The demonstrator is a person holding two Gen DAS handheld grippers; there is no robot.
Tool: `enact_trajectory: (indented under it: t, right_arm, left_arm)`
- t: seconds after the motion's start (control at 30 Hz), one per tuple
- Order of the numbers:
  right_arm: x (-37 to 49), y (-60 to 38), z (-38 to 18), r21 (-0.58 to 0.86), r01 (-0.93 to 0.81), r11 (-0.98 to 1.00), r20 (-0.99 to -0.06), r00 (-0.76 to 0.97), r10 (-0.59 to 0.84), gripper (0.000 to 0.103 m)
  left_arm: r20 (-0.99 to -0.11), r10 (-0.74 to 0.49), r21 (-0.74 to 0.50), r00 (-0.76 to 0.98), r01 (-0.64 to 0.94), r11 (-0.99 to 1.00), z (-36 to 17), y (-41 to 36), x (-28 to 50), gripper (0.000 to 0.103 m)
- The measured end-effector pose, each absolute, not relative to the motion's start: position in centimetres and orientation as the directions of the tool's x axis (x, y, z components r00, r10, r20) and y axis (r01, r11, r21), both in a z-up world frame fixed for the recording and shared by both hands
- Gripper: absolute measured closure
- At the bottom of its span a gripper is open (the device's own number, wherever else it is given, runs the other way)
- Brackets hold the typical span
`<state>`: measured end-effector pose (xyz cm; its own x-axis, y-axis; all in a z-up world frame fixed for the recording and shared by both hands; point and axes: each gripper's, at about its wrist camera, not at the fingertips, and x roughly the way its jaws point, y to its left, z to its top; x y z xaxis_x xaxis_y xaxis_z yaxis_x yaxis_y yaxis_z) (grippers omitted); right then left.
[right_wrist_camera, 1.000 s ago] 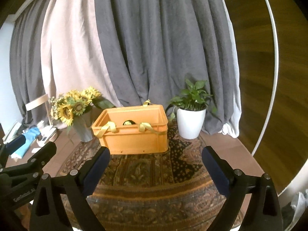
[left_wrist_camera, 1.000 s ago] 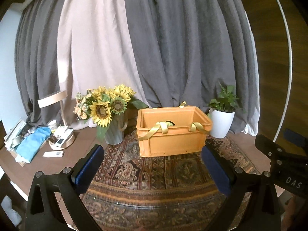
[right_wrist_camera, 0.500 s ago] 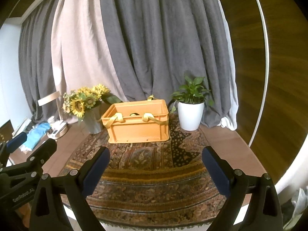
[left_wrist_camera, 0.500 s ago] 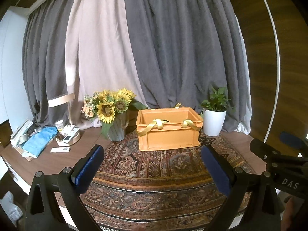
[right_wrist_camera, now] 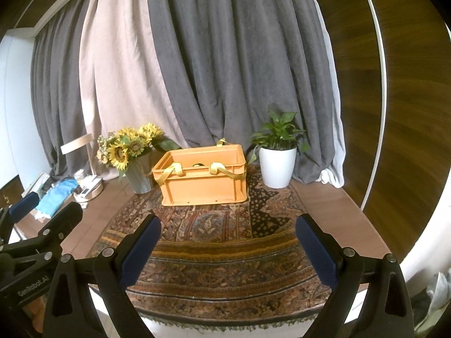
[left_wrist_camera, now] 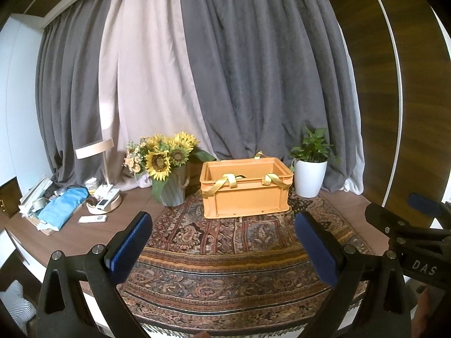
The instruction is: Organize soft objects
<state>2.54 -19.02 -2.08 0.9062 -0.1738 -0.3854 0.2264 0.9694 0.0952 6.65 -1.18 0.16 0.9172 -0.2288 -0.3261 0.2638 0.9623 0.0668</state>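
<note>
An orange plastic crate (left_wrist_camera: pixel 245 197) (right_wrist_camera: pixel 204 186) stands on the patterned rug (left_wrist_camera: pixel 225 242) (right_wrist_camera: pixel 225 242) at the back of the table. Yellow straps (left_wrist_camera: pixel 225 183) (right_wrist_camera: pixel 169 173) hang over its front rim, and a dark object shows just inside. My left gripper (left_wrist_camera: pixel 222 242) is open and empty, well in front of the crate above the rug's near part. My right gripper (right_wrist_camera: pixel 228 242) is open and empty too, at about the same distance. Each gripper shows at the edge of the other's view.
A grey vase of sunflowers (left_wrist_camera: pixel 166 169) (right_wrist_camera: pixel 129 152) stands left of the crate, a white potted plant (left_wrist_camera: pixel 310 169) (right_wrist_camera: pixel 277 160) to its right. A lamp, remotes, a blue cloth (left_wrist_camera: pixel 62 208) and clutter fill the table's left end. Curtains hang behind.
Both grippers have drawn back and up from the crate, which looks smaller and farther now. More of the rug and the table's front edge shows. Both stay open.
</note>
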Motion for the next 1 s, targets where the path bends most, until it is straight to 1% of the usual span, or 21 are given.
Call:
enact_trajectory:
  t: [1.0]
  right_arm:
    - [1.72, -19.15, -1.88, 0.092, 0.221, 0.971, -0.392, 0.904, -0.169, 0.006]
  left_arm:
    - [-0.329, -0.228, 0.06, 0.917, 0.261, 0.963, 0.31, -1.01, 5.96, 0.0]
